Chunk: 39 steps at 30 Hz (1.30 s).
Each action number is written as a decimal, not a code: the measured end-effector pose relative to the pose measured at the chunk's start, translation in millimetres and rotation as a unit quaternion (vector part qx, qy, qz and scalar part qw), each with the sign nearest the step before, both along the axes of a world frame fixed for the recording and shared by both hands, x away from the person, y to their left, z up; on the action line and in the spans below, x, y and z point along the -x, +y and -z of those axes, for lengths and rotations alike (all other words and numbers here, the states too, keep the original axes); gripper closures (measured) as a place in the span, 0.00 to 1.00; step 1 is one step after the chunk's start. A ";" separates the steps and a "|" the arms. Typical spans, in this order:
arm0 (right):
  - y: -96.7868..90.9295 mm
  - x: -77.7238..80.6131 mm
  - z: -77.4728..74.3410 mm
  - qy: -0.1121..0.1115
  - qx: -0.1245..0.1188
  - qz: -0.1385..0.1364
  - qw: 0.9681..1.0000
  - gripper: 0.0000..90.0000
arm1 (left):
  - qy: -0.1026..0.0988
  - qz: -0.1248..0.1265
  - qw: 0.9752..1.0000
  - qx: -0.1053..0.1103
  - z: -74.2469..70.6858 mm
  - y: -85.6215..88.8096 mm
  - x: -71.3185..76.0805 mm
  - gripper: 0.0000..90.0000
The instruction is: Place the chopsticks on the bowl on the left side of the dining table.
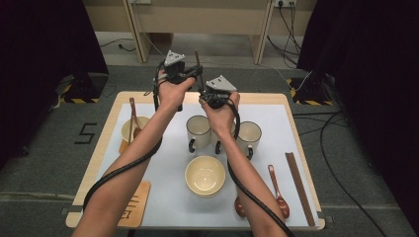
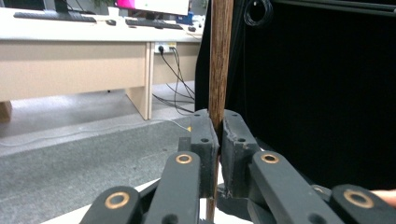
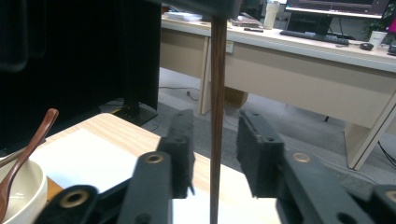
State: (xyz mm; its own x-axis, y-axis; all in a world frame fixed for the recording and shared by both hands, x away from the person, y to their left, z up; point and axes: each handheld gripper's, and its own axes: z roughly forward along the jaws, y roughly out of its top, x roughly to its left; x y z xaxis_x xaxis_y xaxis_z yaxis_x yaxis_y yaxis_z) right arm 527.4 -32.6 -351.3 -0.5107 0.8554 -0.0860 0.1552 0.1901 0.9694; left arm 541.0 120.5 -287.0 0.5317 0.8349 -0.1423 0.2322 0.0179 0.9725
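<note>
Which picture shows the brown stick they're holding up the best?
The left gripper view: the stick stands upright, close and sharp, pinched between the left gripper's jaws. The right gripper view shows it too, running between the right gripper's parted jaws, untouched. In the high view it is a thin, far-off line above the hands.

Chopstick (image 2: 219,60) looks like dark, grainy wood; bowl (image 1: 204,175) is glossy cream ceramic; desk (image 1: 116,106) has a pale wood edge; jaws are matt black plastic.
</note>
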 end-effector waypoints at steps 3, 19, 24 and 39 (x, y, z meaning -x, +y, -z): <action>-1.0 4.9 -0.8 0.008 -0.001 0.000 1.000 0.67 | -0.006 -0.007 1.000 -0.001 -2.6 4.4 2.0 0.93; -21.9 21.5 4.4 0.036 0.010 0.000 0.999 0.61 | -0.019 -0.031 0.999 -0.008 -9.9 34.8 19.7 0.93; -35.5 25.6 7.0 0.043 0.011 0.006 0.999 0.61 | -0.022 -0.043 0.999 -0.012 -9.9 46.5 23.2 0.93; -68.8 37.6 14.1 0.053 0.016 0.027 0.998 0.60 | -0.017 -0.060 0.998 -0.024 -8.2 62.2 32.4 0.93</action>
